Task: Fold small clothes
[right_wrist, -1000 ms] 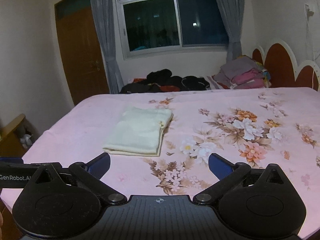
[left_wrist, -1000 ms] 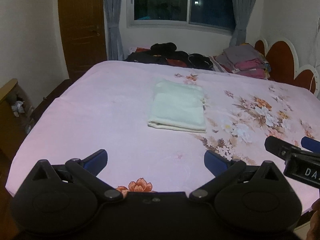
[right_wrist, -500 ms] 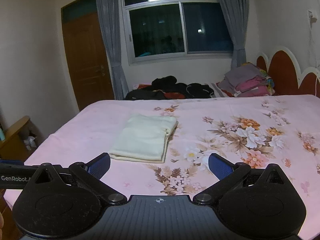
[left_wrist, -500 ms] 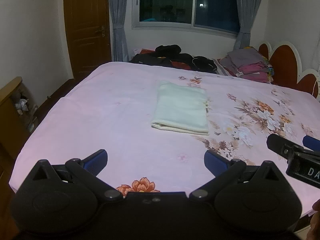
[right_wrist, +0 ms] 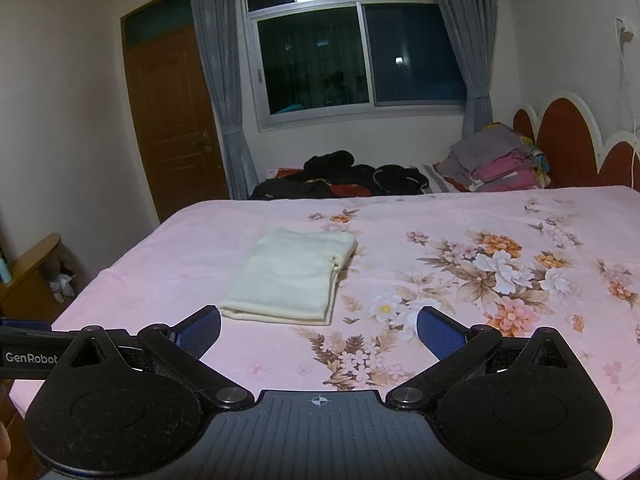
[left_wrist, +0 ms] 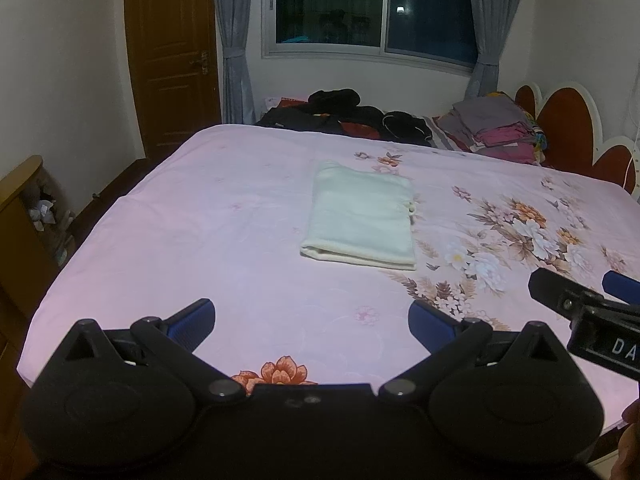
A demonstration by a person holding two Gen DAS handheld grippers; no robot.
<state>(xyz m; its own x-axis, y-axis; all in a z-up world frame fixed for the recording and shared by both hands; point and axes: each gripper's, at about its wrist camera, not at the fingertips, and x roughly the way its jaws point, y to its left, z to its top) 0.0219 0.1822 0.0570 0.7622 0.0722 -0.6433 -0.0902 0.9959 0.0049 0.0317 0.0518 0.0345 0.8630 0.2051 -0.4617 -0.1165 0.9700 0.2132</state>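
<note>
A pale cream garment [left_wrist: 362,218] lies folded into a neat rectangle on the pink floral bedsheet [left_wrist: 224,216]. It also shows in the right wrist view [right_wrist: 294,276]. My left gripper [left_wrist: 310,318] is open and empty, held above the near edge of the bed, well short of the garment. My right gripper [right_wrist: 318,326] is open and empty, also held back from the garment. Part of the right gripper shows at the right edge of the left wrist view [left_wrist: 592,308].
A pile of dark clothes [left_wrist: 344,114] lies at the far side of the bed. A stack of folded grey and pink clothes [left_wrist: 496,130] sits by the red headboard [left_wrist: 568,120]. A wooden door [left_wrist: 172,52] and low wooden furniture [left_wrist: 24,216] stand left.
Both grippers have pulled back and tilted up, so the bed and garment sit lower and farther in view. The folded garment has not moved. Both stay open.
</note>
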